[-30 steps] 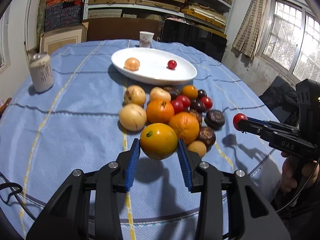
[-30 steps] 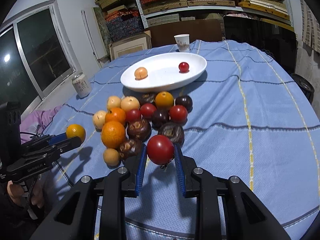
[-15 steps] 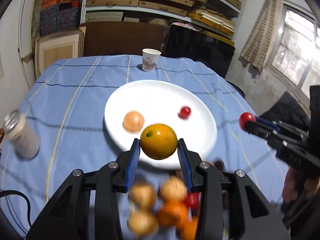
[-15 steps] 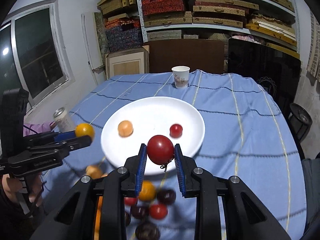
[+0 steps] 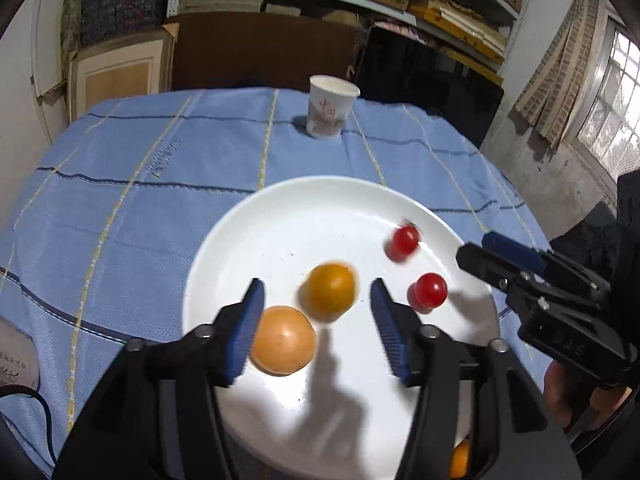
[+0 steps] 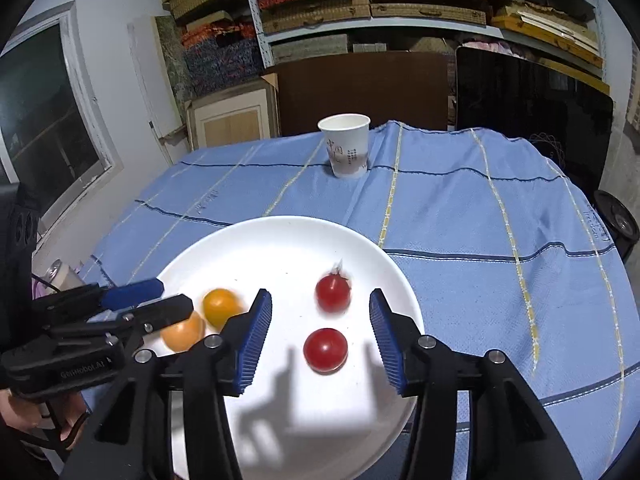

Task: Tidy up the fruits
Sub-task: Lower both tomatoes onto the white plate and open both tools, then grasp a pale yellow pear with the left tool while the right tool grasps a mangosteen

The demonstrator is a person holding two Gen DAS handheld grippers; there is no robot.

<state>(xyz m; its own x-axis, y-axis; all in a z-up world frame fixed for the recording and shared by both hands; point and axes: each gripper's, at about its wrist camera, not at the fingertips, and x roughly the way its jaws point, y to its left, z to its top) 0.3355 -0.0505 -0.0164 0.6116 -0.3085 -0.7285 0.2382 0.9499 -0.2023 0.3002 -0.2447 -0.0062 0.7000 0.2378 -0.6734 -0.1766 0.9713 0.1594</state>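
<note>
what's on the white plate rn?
On the white plate: two orange fruits and two red ones. Both grippers' opening jaws pinch nothing. The plate's near part is hidden by the grippers.

A table covered by a light blue cloth [image 6: 460, 216] with dark blue and yellowish stripes carries everything. A white plate [image 5: 288, 216] lies on the cloth at the near side. A paper cup [image 6: 346, 145] stands upright on the cloth beyond the plate, near the far edge. At the left edge, well apart from the plate, stands a can [image 6: 60, 274], only partly visible.
</note>
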